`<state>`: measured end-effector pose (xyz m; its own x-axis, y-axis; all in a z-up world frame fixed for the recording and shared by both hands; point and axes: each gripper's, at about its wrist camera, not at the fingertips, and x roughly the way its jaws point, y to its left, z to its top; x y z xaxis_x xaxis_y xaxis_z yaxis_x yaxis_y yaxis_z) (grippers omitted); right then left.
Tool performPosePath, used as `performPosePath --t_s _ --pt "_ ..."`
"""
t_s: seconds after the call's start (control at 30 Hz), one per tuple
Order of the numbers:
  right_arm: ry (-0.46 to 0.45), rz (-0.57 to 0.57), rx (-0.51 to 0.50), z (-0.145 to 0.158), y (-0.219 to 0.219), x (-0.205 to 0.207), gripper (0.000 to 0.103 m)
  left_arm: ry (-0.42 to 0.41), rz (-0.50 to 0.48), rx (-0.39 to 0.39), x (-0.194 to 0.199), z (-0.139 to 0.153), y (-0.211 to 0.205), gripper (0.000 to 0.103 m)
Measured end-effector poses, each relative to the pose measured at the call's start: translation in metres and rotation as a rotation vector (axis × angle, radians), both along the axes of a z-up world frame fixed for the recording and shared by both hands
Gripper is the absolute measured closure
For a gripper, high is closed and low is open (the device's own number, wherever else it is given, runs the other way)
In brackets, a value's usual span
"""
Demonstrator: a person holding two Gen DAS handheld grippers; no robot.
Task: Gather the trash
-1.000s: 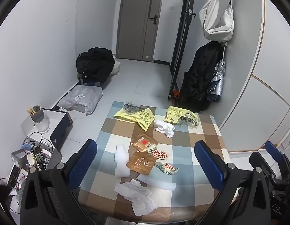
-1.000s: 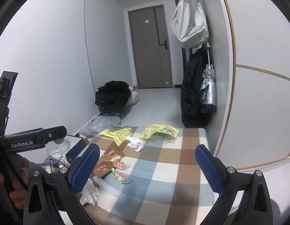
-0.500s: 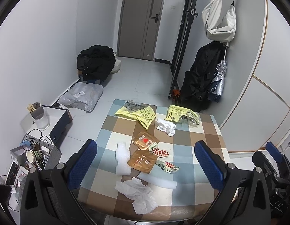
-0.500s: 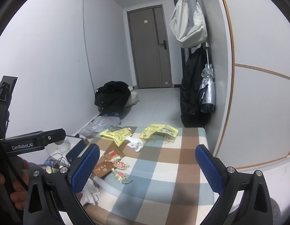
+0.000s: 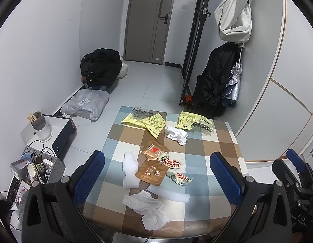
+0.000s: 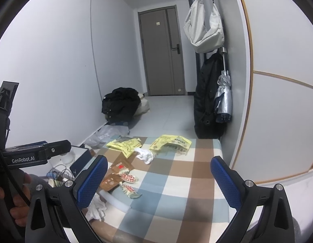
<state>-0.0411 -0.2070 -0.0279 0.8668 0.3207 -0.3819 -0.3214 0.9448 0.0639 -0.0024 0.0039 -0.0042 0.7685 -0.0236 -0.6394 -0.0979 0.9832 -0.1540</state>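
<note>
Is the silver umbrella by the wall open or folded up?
Folded up. The silver umbrella hangs by its handle beside the black coat, its fabric gathered in loose folds and drooping down, not spread out.

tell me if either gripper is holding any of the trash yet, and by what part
Nothing is held. The left gripper and right gripper are both open and empty above the checked tablecloth; the crumpled white tissue lies untouched.
</note>
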Motion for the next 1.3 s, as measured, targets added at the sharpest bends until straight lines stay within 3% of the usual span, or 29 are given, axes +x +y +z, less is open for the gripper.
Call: performPosePath --t_s 1.07,1.3 --pt "0.05 -0.012 0.012 -0.007 -0.005 0.011 0.0 0.04 -0.035 -0.023 0.013 -0.012 0.003 0.001" --pt "0.085 -0.013 0.01 -0.016 0.001 0.027 0.0 0.11 -0.035 -0.028 0.032 -0.03 0.016 0.001"
